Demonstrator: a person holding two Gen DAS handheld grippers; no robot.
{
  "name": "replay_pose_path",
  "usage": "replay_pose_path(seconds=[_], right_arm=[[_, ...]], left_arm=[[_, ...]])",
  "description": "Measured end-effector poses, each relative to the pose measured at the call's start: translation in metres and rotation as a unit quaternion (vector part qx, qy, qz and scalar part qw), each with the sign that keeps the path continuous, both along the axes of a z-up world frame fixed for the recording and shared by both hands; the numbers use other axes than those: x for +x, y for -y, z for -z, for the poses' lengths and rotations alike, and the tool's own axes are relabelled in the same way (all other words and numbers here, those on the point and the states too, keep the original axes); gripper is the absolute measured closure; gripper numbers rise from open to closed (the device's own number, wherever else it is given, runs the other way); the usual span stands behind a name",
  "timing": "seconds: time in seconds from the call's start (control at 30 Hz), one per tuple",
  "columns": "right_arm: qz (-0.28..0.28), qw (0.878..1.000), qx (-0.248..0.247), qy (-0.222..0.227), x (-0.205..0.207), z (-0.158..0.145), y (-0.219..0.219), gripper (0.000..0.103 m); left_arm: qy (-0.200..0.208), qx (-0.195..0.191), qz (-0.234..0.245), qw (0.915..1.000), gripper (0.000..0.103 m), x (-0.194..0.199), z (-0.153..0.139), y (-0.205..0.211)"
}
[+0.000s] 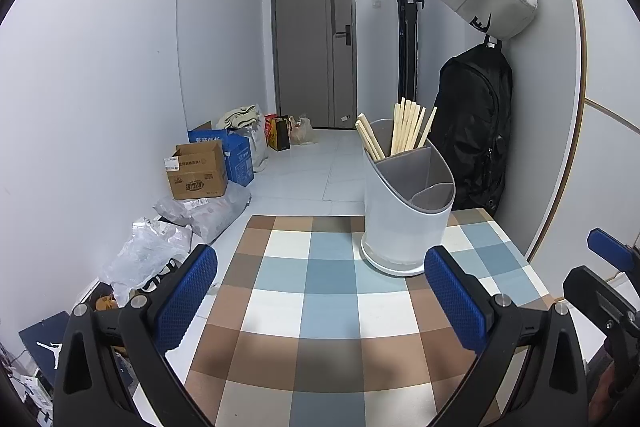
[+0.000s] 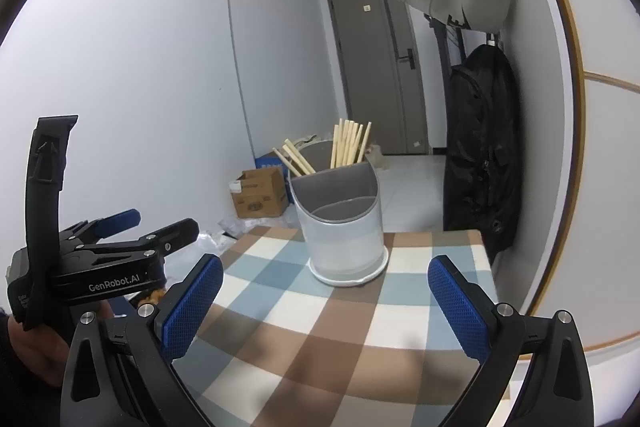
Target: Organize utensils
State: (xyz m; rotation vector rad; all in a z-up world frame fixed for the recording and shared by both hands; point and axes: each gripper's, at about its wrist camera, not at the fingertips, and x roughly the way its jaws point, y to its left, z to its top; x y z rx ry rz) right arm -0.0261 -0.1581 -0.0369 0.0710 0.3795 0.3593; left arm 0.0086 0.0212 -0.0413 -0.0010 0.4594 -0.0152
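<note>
**Both grippers empty, holder already stocked w/ chopsticks**

I'm holding my left gripper [image 1: 320,291] low over the checked tablecloth [image 1: 312,311], fingers spread wide w/ nothing btwn them; my right gripper [image 2: 324,303] is hovering the same way, pads wide apart and empty. The utensil holder [image 1: 404,219] is standing upright near the table's far right corner; the wooden chopsticks [image 1: 404,127] are sitting in its tall back compartment, most upright, a few leaning left over the rim; the two lower front compartments are looking empty, tho I can't see their bottoms.

No loose utensil is showing on the cloth, so I'm judging the sorting to be at or near its end; next move prob. calls for finding any leftover piece out of frame, or tidying the leaning sticks w/ a narrow pinch from above.

Room: the cloth in front of the holder is lying bare; the far table edge [image 1: 304,217] is running just behind the holder, so I'm avoiding pushing it fwd; black backpack [image 1: 476,131] is hanging close on the right; left side is dropping to floor clutter.
</note>
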Motion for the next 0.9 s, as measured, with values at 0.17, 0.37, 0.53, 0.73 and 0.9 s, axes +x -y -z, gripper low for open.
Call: replay_pose_path(seconds=[0.17,0.37,0.53,0.73,0.9], right_arm=[[0.000,1.000,0.003,0.001,-0.0005,-0.0004,-0.0004,0.000],[0.001,1.000,0.009,0.000,0.0002,-0.0013,0.0001,0.000],[-0.002,1.000,0.017,-0.001,0.0008,-0.0019,-0.0019,0.000],[-0.005,1.000,0.023,-0.004,0.0041,-0.0008,-0.0050,0.000],[-0.003,0.999,0.035,-0.007,0.0070,-0.0004,-0.0028,0.000]], left_arm=[[0.003,-0.003,0.001,1.0000,0.002,-0.0017,-0.0017,0.0009],[0.002,-0.004,0.006,1.0000,0.002,-0.0012,-0.0019,0.0019],[0.000,-0.007,0.009,0.9999,0.002,0.0002,-0.0023,0.0014],[-0.002,-0.007,0.014,0.9999,0.002,0.0039,-0.0019,0.0035],[-0.001,-0.001,0.014,0.9999,0.002,0.0071,-0.0007,0.0056]])
